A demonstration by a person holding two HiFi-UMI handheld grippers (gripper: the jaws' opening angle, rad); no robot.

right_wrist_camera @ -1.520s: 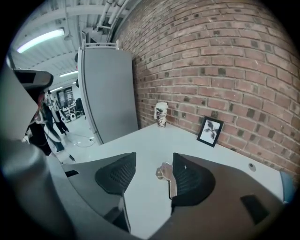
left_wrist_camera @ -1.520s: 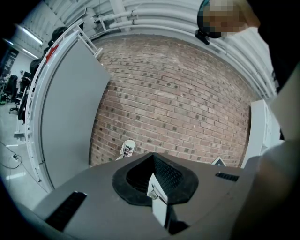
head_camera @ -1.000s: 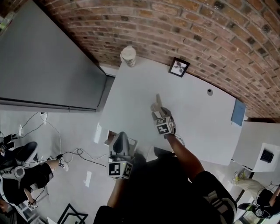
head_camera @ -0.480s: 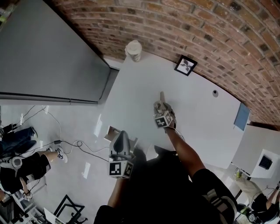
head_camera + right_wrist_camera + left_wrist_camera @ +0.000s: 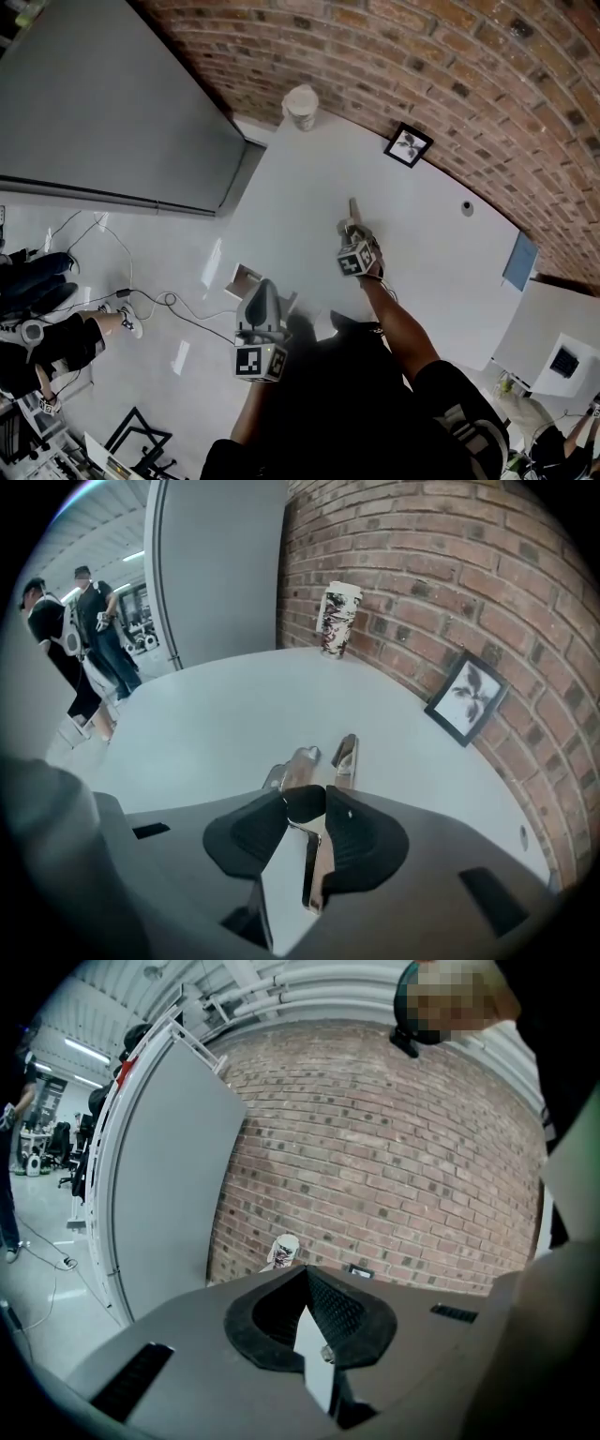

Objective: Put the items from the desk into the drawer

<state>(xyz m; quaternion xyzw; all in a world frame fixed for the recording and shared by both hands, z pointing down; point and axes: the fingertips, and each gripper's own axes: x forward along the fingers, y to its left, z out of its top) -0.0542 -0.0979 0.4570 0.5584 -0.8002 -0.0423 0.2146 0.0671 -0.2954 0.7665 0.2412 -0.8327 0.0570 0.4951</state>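
Now, in the head view, the white surface (image 5: 422,253) runs up to a brick wall (image 5: 450,66). A paper cup (image 5: 301,106) and a small picture frame (image 5: 409,145) stand at its far edge, well apart. The right tool (image 5: 349,228) reaches out over the middle of the surface, and a shiny two-pronged metal piece (image 5: 352,208) juts from its tip towards the wall. The left tool (image 5: 264,286) hangs off the surface's near-left edge, just beside a small open box-like compartment (image 5: 246,278), well apart from the metal piece. In the left gripper view, the left tool (image 5: 306,1274) has its jaw tips together with nothing between them. Beyond it, the cup (image 5: 283,1251) stands against the wall (image 5: 394,1166), beside a grey partition panel (image 5: 169,1194). In the right gripper view, the right tool (image 5: 321,794) has just been closing its jaws, and they now clamp the near end of the metal piece (image 5: 345,755). The piece's two prongs point forward, low over the surface (image 5: 216,724), and I cannot tell whether they touch it. The cup (image 5: 338,619) and the frame (image 5: 467,697) stand farther off along the wall, and two people (image 5: 80,630) stand in the background at left.
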